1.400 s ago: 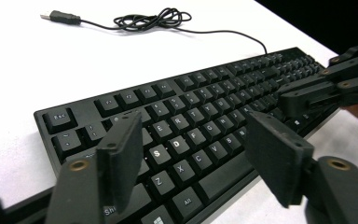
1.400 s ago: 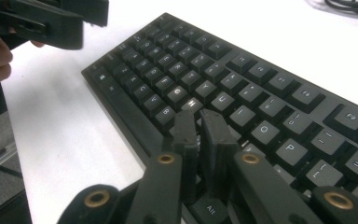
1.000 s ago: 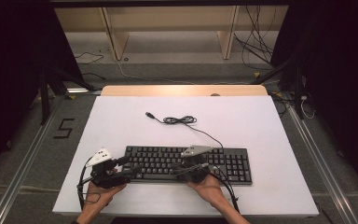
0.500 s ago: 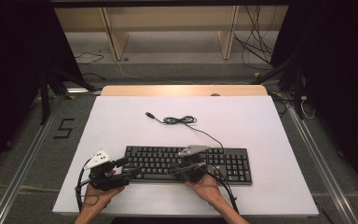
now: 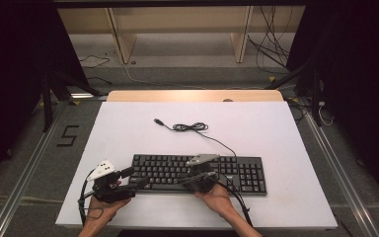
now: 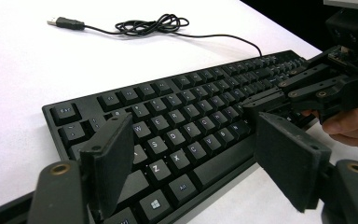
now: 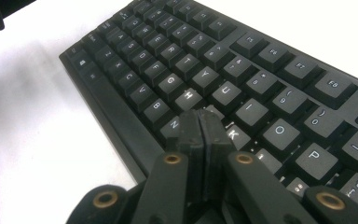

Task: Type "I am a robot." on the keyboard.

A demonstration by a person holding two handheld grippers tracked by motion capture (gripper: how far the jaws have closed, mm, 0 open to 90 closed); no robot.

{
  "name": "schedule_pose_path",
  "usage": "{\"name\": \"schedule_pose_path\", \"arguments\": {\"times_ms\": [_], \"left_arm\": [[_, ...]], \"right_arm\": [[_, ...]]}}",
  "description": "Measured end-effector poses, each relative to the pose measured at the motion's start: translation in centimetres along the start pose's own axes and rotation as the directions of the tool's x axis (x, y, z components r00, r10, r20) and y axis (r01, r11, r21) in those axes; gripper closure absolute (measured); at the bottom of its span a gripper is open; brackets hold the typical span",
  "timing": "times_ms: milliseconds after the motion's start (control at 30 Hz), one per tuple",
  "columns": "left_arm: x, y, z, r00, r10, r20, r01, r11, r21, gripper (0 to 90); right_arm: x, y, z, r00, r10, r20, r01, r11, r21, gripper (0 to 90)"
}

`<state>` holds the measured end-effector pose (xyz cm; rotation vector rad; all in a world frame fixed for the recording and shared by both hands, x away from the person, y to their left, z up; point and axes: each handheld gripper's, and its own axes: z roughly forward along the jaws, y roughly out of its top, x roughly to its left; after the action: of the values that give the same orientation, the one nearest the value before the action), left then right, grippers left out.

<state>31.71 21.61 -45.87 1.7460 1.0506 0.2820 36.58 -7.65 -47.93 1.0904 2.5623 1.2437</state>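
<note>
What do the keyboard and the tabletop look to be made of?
Keyboard: likely black plastic, matte, going by the moulded keycaps with printed white legends and a soft sheen. Tabletop: a smooth white sheet, matte with little glare; possibly laminate or painted board, hard to tell.

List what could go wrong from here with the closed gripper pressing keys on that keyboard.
1. The right gripper, jaws shut, has a tip wider than one key; sitting near J and K, it may well press both.
2. The left gripper hangs open over the keyboard left end; a dip could hit Z or the Windows key.
3. The keyboard cable lies loosely coiled; shoving the keyboard might drag it.
</note>
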Motion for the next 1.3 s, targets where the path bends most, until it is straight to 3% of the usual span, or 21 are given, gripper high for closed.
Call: {"name": "schedule_pose_path", "arguments": {"times_ms": [900,1100,1300], "left_arm": [[0.0,-0.1,0.2,0.9999,0.012,-0.011,-0.012,0.9999,0.001,27.7],[0.0,-0.2,0.3,0.9998,0.014,-0.012,-0.014,0.9999,0.005,27.7],[0.1,-0.2,0.3,0.9998,0.013,-0.015,-0.013,0.9999,0.0,27.7]], "right_arm": [[0.2,-0.2,0.3,0.9997,-0.013,0.021,0.012,1.0,0.009,90.0],[0.2,-0.1,-0.1,1.0,0.0,0.0,0.0,1.0,-0.009,85.1],[-0.2,0.4,-1.1,0.9989,0.03,-0.037,-0.032,0.997,-0.064,76.7]]}}
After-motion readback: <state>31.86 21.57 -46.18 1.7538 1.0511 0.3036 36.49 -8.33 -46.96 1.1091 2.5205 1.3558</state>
